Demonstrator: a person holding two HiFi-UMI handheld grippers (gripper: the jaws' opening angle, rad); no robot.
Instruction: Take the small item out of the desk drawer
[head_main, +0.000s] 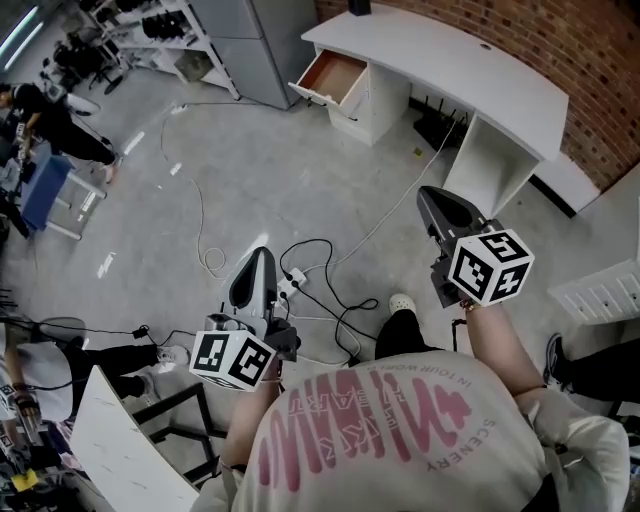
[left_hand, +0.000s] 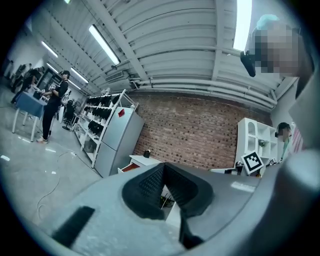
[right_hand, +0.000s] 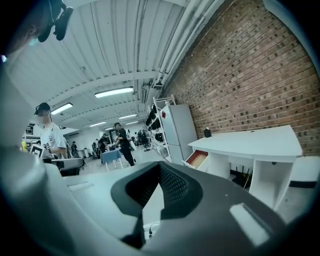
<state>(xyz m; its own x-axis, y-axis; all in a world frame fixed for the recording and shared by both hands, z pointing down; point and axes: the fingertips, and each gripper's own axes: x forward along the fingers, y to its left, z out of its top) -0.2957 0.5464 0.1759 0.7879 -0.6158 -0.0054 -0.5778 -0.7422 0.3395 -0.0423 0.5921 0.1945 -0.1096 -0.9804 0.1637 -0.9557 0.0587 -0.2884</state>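
**Step in hand:** approach, judged. Person stands on the floor well apart from the desk (head_main: 450, 60), both tools held out in front at roughly level. No reach begun.

**Left tool** (head_main: 260, 258): jaw tips together in the left gripper view (left_hand: 163, 167), nothing between them. Empty.

**Right tool** (head_main: 428, 198): likewise closed tip to tip in the right gripper view (right_hand: 159, 167), nothing held.

**Drawer** (head_main: 335, 75): at the desk's left end, already pulled out, orange-brown inside showing. Also seen in the right gripper view (right_hand: 197, 159).

**Small item:** not made out. Drawer too far off and too small in every view to say what lies in it, or where. Presumed inside per task. A small dark object (head_main: 358, 6) stands on the desk top near the brick wall; not in the drawer.

**Next move, judged:** close the gap to the desk, bring one tool over the drawer, part its jaws before going in. Item must be located first. Cables (head_main: 320, 270) and a power strip (head_main: 290, 285) lie on the floor between person and desk: trip risk.

**Writing:**
- Pink print on the person's shirt (head_main: 400, 420), upside down to the camera. Reads approx. "IN YOUR WORDS" and "SCENERY"; large letters not safely legible.
- Marker cubes on the tools carry black-and-white square patterns only, no text.
- No brand or label legible on desk or drawer.
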